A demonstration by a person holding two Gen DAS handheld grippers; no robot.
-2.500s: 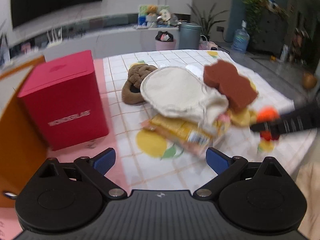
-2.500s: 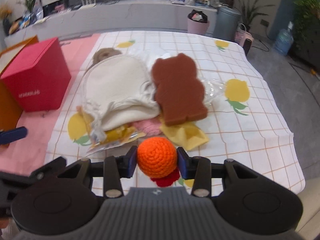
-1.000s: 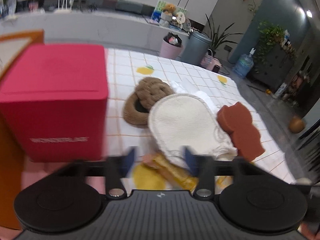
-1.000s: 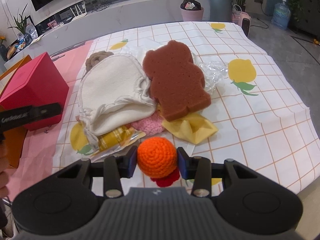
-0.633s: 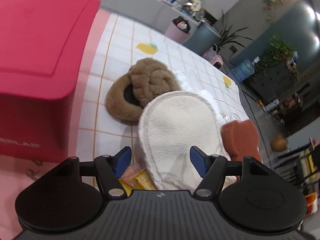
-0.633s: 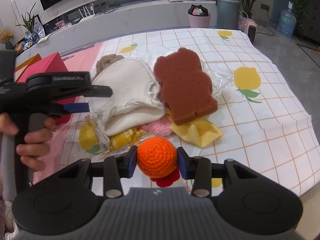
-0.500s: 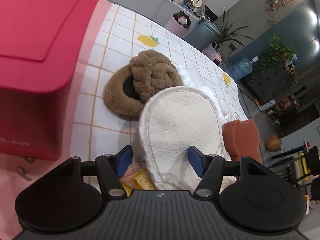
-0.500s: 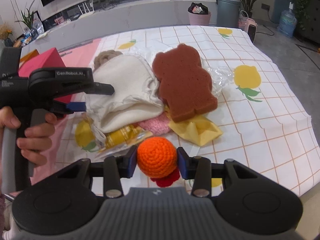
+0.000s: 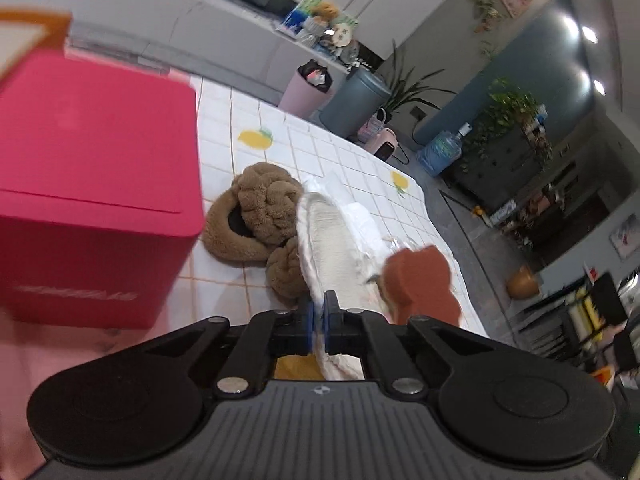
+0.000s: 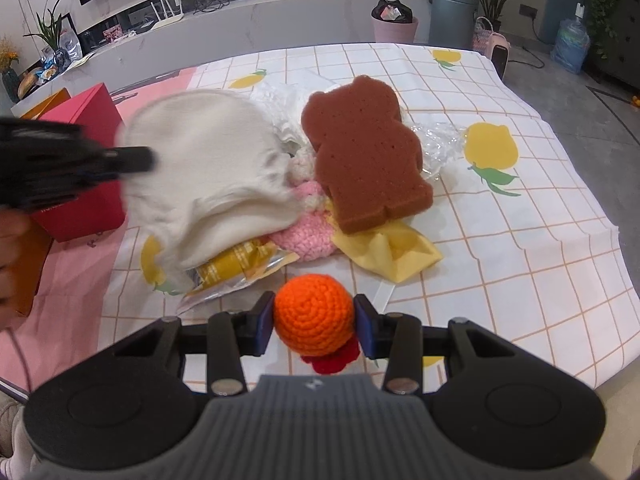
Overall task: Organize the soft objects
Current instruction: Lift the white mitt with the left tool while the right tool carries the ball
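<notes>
Since half a second ago, we note the left tool (image 9: 316, 322) has closed on the mitt (image 9: 334, 248), lifting its edge at frame centre. Right tool (image 10: 314, 322) grips the orange ball (image 10: 314, 320). Next: carry the mitt toward the red box (image 9: 96, 196), upper left.

You see white lettering on the front of the red box (image 9: 96, 184); motion blur makes it unreadable. No other text is legible.

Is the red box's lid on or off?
On: the red box shows a closed flat top with a lid seam along its upper edge.
</notes>
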